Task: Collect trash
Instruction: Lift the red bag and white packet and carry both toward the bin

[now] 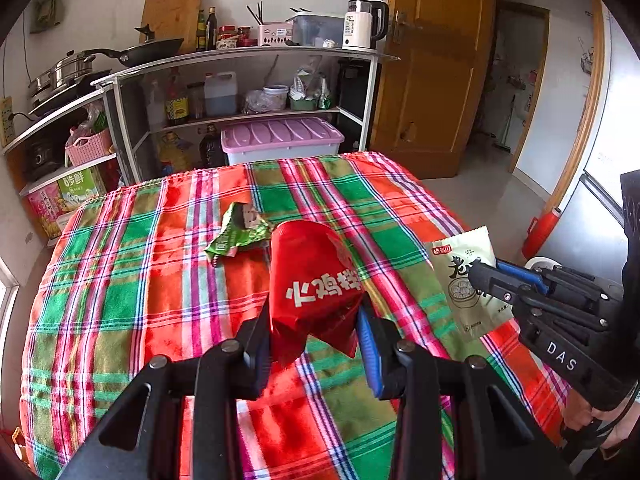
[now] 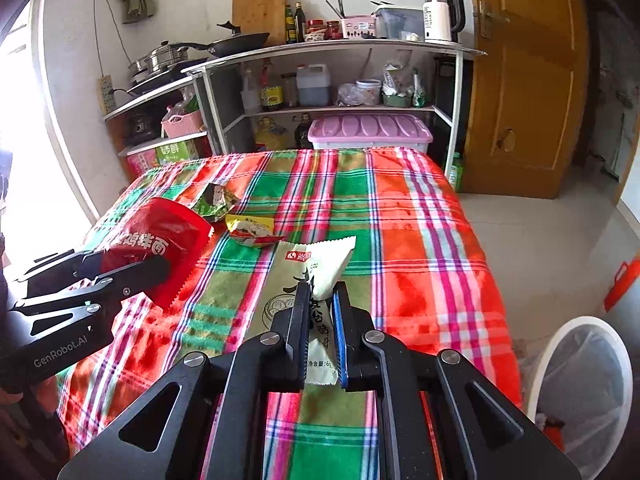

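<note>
The surface [image 2: 420, 216], draped in a red, green and pink plaid cloth, is filling most of both views, with kitchen shelves standing behind its far edge. A white-rimmed bin [image 2: 580, 384] lined with clear plastic is sitting on the floor just off the near right corner, so the right gripper [image 2: 320, 308] is nearer to it. The left gripper [image 1: 316, 328] is clamping a red noodle wrapper [image 1: 312, 280] at a partial opening, holding it above the cloth. The right gripper is pinching a pale green packet [image 2: 316, 276] with its jaws nearly together, the packet's long axis running away from it. A crumpled green wrapper [image 2: 216, 200] and a small yellow wrapper [image 2: 250, 230] are lying on the far left, still to be collected.
</note>
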A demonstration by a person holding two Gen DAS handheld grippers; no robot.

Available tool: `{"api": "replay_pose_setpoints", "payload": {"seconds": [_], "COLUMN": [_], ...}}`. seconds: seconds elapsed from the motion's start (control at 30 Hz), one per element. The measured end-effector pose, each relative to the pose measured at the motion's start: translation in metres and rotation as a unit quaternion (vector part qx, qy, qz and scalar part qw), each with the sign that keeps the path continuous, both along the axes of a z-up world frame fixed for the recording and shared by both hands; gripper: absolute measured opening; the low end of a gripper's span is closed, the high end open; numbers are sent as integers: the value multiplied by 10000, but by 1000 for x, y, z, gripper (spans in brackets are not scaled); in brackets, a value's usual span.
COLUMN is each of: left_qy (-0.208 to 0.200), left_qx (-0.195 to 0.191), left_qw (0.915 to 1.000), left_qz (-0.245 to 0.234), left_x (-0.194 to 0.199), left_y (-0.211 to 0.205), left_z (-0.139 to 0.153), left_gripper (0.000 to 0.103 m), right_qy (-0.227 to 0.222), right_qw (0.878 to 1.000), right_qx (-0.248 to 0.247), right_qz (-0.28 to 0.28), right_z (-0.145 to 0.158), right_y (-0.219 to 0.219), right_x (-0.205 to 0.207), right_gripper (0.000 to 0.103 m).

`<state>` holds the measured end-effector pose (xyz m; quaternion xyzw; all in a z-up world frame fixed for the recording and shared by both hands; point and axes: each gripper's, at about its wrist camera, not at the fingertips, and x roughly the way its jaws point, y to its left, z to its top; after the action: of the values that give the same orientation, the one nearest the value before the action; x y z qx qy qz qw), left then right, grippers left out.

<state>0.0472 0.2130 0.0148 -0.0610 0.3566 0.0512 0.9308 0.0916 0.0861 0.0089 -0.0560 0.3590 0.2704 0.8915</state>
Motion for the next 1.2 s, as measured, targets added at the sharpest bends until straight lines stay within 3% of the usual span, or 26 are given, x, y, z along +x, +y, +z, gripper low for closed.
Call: {"api": "replay_pose_setpoints", "payload": {"seconds": [0.6,1.2], "left_qy": [-106,-91], "left_qx": [-31,13], "left_qw": [9957,9795], "left_qz": [-923,-2011], "left_x": [26,55], "left_y": [-106,-225], "left_z": [12,15], "left_gripper": [39,39], "right_qy": [-144,-162], "right_qw": [9929,9716], "right_qx": [121,113], "right_qz": [-1175,-2357], "right_z": [14,17], "right_y": [-122,-245], "right_x": [-6,-18], "right_gripper": [11,11]}}
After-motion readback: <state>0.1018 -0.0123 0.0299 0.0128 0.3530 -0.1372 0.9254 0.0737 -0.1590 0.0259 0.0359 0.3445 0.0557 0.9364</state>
